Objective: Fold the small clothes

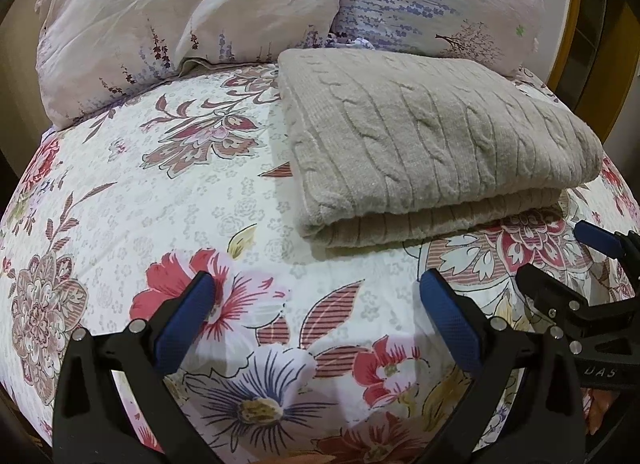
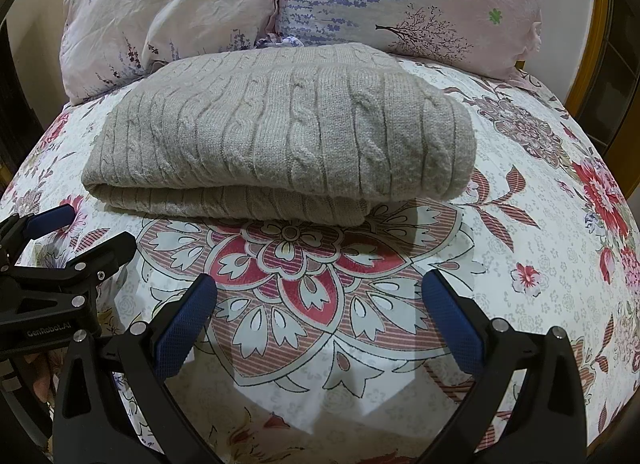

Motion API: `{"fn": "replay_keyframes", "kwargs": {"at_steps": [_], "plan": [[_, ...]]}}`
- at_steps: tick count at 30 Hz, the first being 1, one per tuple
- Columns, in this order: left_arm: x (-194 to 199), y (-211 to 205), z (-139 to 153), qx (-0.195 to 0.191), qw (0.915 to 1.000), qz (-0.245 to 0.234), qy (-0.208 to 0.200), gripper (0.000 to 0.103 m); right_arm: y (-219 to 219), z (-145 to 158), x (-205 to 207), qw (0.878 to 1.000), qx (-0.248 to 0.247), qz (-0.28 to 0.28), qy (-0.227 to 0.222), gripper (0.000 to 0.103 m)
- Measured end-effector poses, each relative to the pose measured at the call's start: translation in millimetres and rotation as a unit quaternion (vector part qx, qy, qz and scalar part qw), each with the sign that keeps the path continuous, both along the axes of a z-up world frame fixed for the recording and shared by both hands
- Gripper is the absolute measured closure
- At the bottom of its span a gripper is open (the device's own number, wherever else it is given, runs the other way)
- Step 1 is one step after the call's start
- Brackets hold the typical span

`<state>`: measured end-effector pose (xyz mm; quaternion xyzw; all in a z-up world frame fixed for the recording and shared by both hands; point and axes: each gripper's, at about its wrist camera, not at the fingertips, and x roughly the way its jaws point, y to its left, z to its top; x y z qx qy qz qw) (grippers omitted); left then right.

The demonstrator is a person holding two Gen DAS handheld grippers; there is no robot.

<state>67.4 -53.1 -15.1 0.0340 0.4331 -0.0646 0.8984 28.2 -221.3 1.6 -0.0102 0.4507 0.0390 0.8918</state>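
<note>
A grey-beige cable-knit sweater [image 1: 432, 140] lies folded into a thick rectangle on the floral bedspread [image 1: 168, 200]. It also shows in the right wrist view [image 2: 280, 132], straight ahead. My left gripper [image 1: 316, 284] is open and empty, just short of the sweater's near-left corner. My right gripper [image 2: 320, 284] is open and empty, a little in front of the sweater's near folded edge. Each gripper shows in the other's view: the right gripper [image 1: 560, 252] at the right, the left gripper [image 2: 86, 228] at the left.
Two pillows with lavender prints [image 1: 192, 12] [image 2: 400, 0] lean at the head of the bed behind the sweater. A wooden bed frame or door edge [image 2: 592, 64] stands at the far right. The bedspread [image 2: 320, 344] stretches under both grippers.
</note>
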Motion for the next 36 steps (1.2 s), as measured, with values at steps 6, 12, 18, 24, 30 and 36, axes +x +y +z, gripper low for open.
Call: {"fn": "replay_keyframes", "kwargs": {"at_steps": [6, 12, 18, 24, 30, 36], "plan": [[0.4, 0.5, -0.4, 0.000, 1.0000, -0.003, 0.000, 0.002, -0.2, 0.0, 0.1, 1.000, 0.000, 0.000, 0.000, 0.001], [-0.1, 0.5, -0.7, 0.000, 1.0000, -0.005, -0.001, 0.002, -0.4, 0.0, 0.1, 1.000, 0.000, 0.000, 0.000, 0.001], [-0.1, 0.4, -0.5, 0.000, 1.0000, -0.004, -0.001, 0.002, 0.1, -0.1, 0.0, 1.000, 0.000, 0.000, 0.000, 0.001], [-0.2, -0.2, -0.6, 0.001, 1.0000, -0.007, -0.001, 0.002, 0.1, -0.1, 0.0, 1.000, 0.000, 0.000, 0.000, 0.001], [0.2, 0.3, -0.7, 0.001, 1.0000, -0.006, -0.001, 0.002, 0.2, -0.1, 0.0, 1.000, 0.000, 0.000, 0.000, 0.001], [0.7, 0.5, -0.5, 0.001, 1.0000, -0.007, -0.001, 0.002, 0.1, -0.1, 0.1, 1.000, 0.000, 0.000, 0.000, 0.001]]}}
